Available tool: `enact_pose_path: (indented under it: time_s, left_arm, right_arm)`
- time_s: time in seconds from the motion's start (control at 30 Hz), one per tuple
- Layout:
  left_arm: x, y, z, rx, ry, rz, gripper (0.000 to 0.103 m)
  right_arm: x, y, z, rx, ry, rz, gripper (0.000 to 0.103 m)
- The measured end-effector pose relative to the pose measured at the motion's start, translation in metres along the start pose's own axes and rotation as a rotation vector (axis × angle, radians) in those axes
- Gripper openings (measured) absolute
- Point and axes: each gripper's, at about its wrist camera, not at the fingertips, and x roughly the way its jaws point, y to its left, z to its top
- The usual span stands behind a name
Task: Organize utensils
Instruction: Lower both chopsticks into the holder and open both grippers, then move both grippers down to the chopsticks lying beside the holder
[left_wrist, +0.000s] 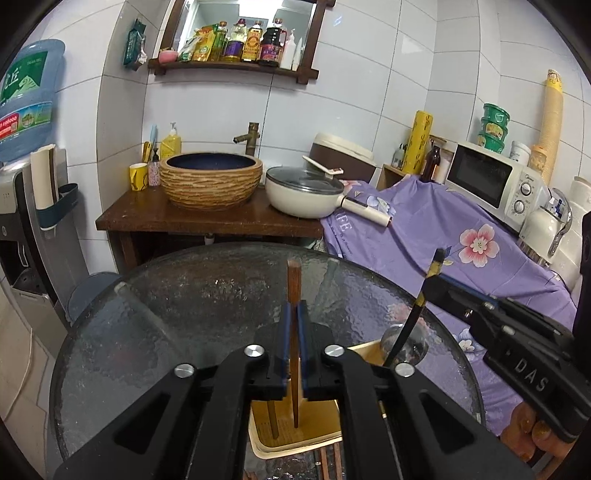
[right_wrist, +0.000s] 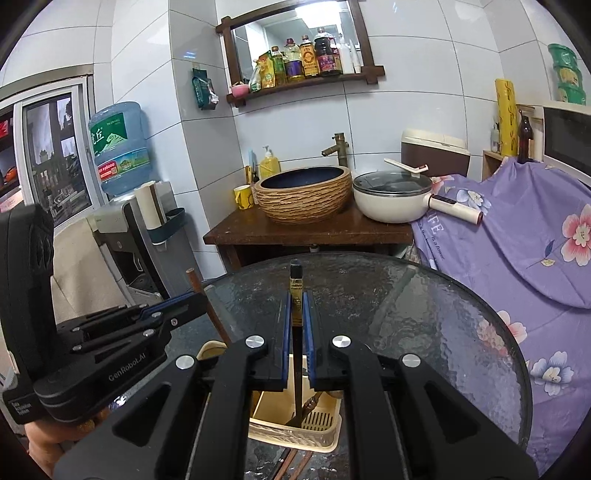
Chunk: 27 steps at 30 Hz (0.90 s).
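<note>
While its lower end dips into the cream utensil holder, the brown wooden chopstick stands nearly upright, clamped between the blue pads of the left gripper. Just beside it, the black chopstick with a gold band is pinched the same way by the right gripper, its tip also down inside the holder, above the slotted floor. Both grippers tilt forward and downward over the near edge of the round glass worktop, side by side, each seen from the other's camera. A hand shows under each tool body at the frame corners. More chopsticks lie on the glass in front of the holder. Beyond the worktop stand a woven-look basin, a cream lidded pan and a purple flowered cloth.
</note>
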Motion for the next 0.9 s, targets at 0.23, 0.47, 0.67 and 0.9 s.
enact_pose_path:
  time_s: [0.23,0.47,0.67,0.9]
  left_arm:
    - [-0.002,-0.003,-0.003,0.0,-0.006,-0.008,0.004]
    - [-0.043,-0.001,-0.013,-0.009,-0.109,0.037,0.068]
    - [-0.07,0.0,-0.039,0.012,-0.11,0.064,0.084]
    - [-0.073,0.014,-0.099,0.028,0.001,0.137,0.084]
  right_arm:
    - [0.0,-0.001,-0.002,-0.017,-0.011,-0.018,0.02]
    - [-0.036,0.003,-0.016,-0.057,-0.095,-0.062,0.055]
    - [-0.066,0.015,-0.045,-0.119,-0.109,-0.099,0.058]
    - [-0.065,0.021,-0.106,-0.139,0.04,-0.095,0.064]
